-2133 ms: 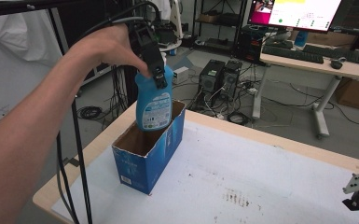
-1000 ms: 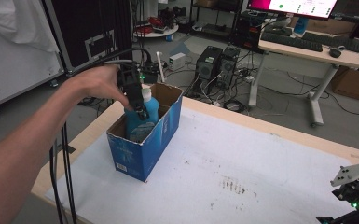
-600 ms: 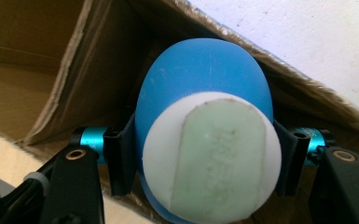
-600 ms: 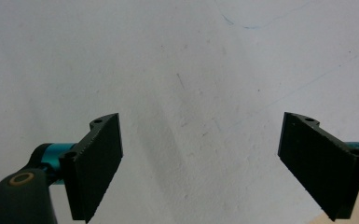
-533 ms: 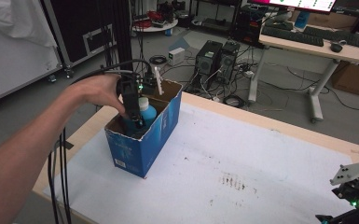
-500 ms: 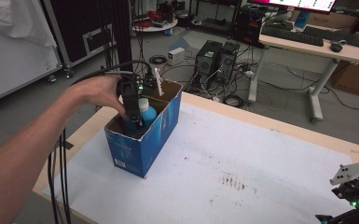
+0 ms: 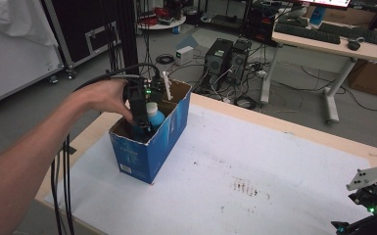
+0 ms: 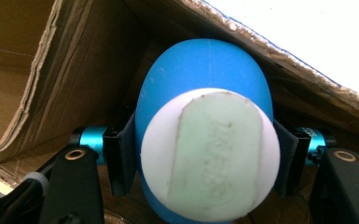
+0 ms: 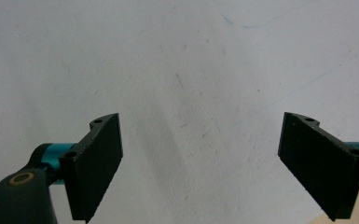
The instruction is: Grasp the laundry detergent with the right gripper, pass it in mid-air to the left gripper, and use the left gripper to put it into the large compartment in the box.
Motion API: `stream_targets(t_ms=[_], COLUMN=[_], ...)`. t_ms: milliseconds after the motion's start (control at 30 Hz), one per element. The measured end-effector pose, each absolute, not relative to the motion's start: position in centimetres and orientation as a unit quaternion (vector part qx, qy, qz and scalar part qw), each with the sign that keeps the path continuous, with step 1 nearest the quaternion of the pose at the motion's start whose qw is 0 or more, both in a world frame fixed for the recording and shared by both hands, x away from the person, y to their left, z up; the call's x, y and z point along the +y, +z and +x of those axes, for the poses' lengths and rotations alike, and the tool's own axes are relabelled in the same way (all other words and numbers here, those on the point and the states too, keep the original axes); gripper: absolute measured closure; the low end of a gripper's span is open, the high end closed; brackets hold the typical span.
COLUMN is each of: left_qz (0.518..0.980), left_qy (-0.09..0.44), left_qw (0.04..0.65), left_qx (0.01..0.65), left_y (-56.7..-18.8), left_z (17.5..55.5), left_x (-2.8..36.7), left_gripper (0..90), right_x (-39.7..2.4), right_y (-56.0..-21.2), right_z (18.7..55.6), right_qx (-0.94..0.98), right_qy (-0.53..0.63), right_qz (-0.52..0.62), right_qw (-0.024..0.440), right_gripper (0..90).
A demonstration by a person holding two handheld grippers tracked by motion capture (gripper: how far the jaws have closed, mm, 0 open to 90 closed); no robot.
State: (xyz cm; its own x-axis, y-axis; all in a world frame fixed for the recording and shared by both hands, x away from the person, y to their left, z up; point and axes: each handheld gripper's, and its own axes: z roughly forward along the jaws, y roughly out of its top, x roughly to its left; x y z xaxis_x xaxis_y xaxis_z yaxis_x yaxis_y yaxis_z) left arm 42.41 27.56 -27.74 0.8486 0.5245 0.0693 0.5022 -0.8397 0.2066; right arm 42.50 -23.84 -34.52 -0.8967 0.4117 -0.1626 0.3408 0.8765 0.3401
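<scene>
A blue bottle [image 7: 154, 117] with a white cap [image 8: 210, 154] stands inside the blue cardboard box [image 7: 149, 149] at the table's left. My left gripper [image 7: 139, 115] reaches down into the box, shut on the bottle's sides below the cap; in the left gripper view its jaws press both flanks of the blue bottle [image 8: 205, 70]. My right gripper [image 9: 200, 163] hovers open over bare white table cover, nothing between its jaws; its body [image 7: 372, 205] sits at the table's near right corner.
The white table cover [image 7: 254, 171] has a dark smudge [image 7: 245, 188] in the middle. A white stick [image 7: 166, 85] stands up at the box's far end. Beyond the table are computer towers [image 7: 225, 61], cables and a desk [image 7: 333, 41].
The left hand has lowered the bottle from above the box down into it; over the last half second it has stayed still. The right gripper has not moved.
</scene>
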Motion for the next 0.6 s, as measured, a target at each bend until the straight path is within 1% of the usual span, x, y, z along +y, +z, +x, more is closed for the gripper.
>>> stream_targets(t_ms=[500, 600], left_qz=[0.957, 0.956], left_qy=[0.066, 0.07], left_qw=[0.088, 0.095], left_qx=[0.268, 0.27], left_y=[-27.57, -27.24], left_z=[42.53, 42.52], left_x=[27.56, 27.54], left_gripper=[37.0, 34.3], right_x=[-23.75, -23.82], right_y=[-34.73, -34.75], right_z=[42.5, 42.48], right_qx=[0.962, 0.962], right_qy=[0.154, 0.153], right_qz=[0.193, 0.194], right_qw=[0.113, 0.113], right_gripper=[13.0, 13.0])
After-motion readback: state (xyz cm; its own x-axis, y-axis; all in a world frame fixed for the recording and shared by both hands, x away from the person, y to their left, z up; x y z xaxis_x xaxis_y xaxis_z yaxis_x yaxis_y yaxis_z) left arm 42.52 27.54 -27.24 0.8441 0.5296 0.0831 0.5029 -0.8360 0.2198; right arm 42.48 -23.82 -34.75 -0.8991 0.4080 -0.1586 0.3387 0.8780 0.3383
